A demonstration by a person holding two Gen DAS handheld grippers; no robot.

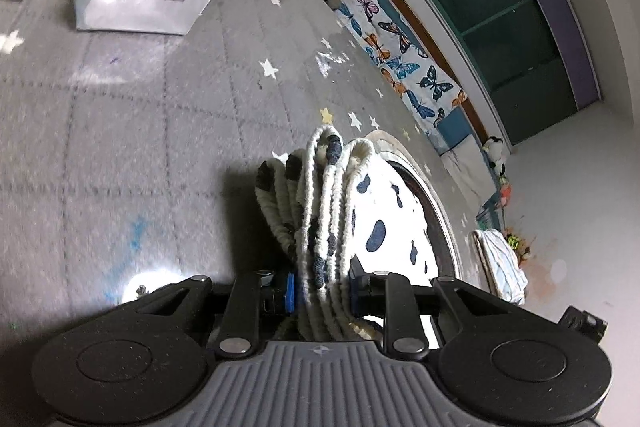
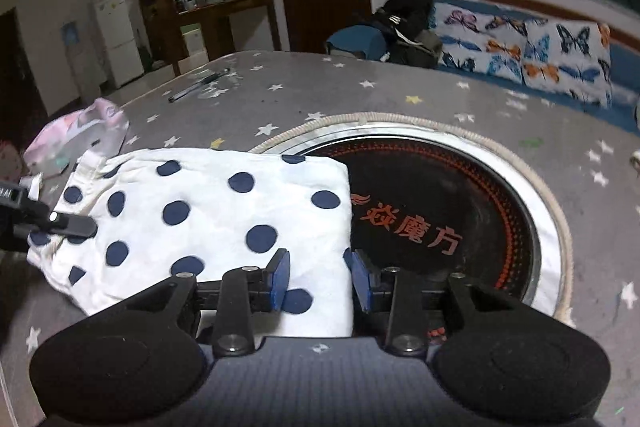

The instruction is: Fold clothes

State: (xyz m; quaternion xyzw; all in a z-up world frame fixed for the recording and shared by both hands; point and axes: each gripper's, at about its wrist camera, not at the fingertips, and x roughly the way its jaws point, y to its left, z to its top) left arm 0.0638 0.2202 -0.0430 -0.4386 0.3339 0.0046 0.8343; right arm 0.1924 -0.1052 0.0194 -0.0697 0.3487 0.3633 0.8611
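The left gripper pinches the bunched edge of the spotted garment; the right gripper stands apart over its corner, holding nothing. The garment lies folded on the table, partly over the round hob, so only a last fold or smoothing seems left.

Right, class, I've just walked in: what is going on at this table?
A person is folding a white garment with navy dots on a grey star-print table. The left hand-held gripper is clamped on its bunched edge. The right hand-held gripper straddles the folded corner with its pads off the cloth, beside the round cooktop.
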